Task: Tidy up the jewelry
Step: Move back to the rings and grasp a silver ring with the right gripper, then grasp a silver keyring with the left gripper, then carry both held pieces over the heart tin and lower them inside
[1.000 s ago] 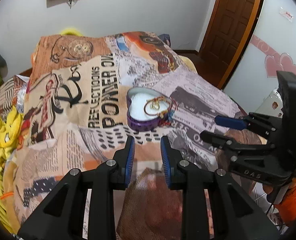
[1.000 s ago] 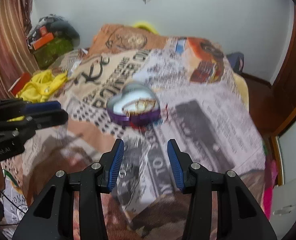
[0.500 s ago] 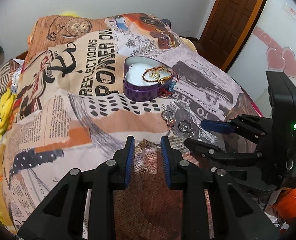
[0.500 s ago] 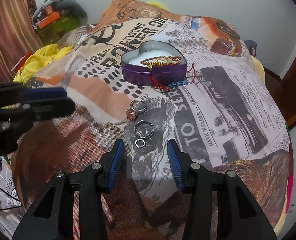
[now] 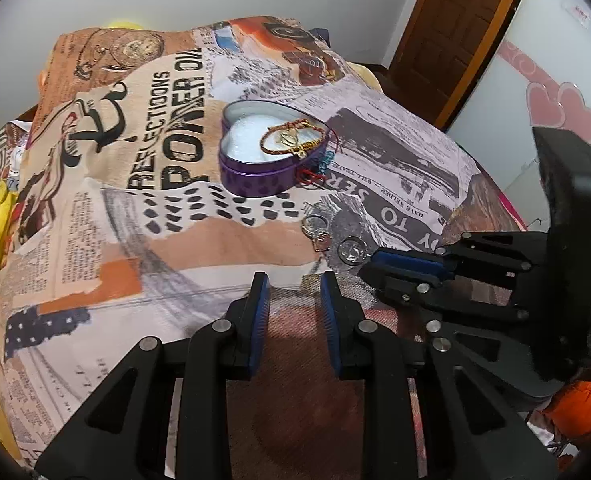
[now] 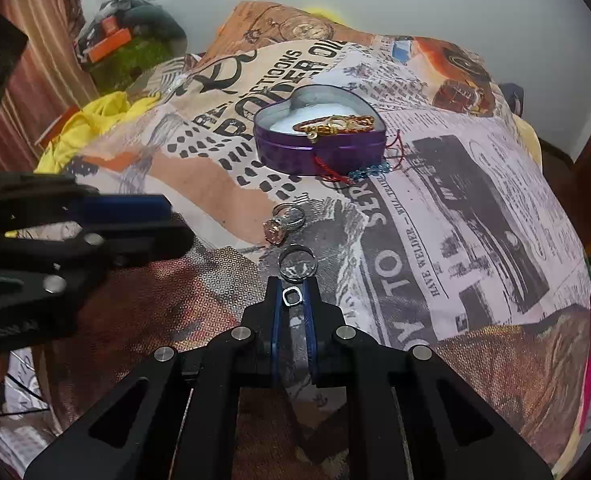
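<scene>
Your right claw is closed on the small ring at the bed's near edge. The tin lies straight ahead, beyond two loose rings. Your left claw hangs part-open and empty, farther off.

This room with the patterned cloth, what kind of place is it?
Most likely a bedroom at home: a bed under a newspaper-print bedspread, a wooden door beside a wall with pink heart decorations, and loose yellow clothing at the bedside.
</scene>
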The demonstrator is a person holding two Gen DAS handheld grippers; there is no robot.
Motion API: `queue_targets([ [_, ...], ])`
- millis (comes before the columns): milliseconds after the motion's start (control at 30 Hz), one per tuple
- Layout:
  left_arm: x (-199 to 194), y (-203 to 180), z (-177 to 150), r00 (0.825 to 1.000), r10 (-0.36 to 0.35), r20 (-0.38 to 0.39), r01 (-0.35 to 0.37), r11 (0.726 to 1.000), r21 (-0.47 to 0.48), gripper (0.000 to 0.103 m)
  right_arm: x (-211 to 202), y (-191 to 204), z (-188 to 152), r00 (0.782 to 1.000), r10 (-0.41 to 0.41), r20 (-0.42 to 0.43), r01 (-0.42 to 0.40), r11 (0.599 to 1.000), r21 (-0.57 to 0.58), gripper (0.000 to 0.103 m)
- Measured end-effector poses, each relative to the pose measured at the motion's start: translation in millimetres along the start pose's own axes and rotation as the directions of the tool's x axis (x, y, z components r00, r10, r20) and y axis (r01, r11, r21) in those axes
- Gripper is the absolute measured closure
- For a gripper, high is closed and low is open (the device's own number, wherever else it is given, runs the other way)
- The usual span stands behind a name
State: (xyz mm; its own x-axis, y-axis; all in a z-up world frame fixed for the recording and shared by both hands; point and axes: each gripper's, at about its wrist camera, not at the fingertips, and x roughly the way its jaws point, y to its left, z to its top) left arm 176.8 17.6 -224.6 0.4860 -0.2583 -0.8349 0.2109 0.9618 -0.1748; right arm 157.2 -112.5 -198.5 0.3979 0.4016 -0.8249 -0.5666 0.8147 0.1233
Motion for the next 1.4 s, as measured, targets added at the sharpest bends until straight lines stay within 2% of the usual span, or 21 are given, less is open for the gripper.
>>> queue_targets([
  [300, 23.8, -9.8, 9.3, 0.999, -0.014, -0.036, 0.014, 1.000, 0.011, 0.078, -16.8, -22.8, 1.3, 0.998, -0.040, 0.047, 0.038, 0.998, 0.057, 0.094],
  [700, 46.7, -16.3, 23.9, 0.999, -0.012, -0.047, 0.013, 1.000, 0.005, 0.080, -21.6, -41.9, 6.2, 0.997, -0.040, 0.072, 0.033, 0.996, 0.087, 0.094],
  [833, 47.9, -14.5, 25.2, 0.999, -0.017, -0.044, 0.016, 1.000, -0.006, 0.084, -21.8, -44.9, 7.5, 0.996, -0.037, 0.077, 0.030, 0.995, 0.090, 0.094],
  [900, 48.6, -13.1, 25.6, 0.999, -0.015, -0.045, 0.014, 1.000, -0.012, 0.092, -22.1, -45.5, 8.2, 0.996, -0.039, 0.079, 0.031, 0.995, 0.090, 0.094],
  [1167, 40.4, -10.6, 25.9, 1.000, -0.008, -0.020, 0.008, 1.000, -0.019, 0.093, -28.5, -46.3, 11.1, 0.994, -0.044, 0.096, 0.036, 0.995, 0.093, 0.094],
  [1400, 18.5, -8.9, 31.1, 0.999, 0.022, 0.041, -0.022, 1.000, -0.012, 0.093, -36.8, -46.5, 18.9, 0.991, -0.054, 0.124, 0.043, 0.995, 0.093, 0.094],
])
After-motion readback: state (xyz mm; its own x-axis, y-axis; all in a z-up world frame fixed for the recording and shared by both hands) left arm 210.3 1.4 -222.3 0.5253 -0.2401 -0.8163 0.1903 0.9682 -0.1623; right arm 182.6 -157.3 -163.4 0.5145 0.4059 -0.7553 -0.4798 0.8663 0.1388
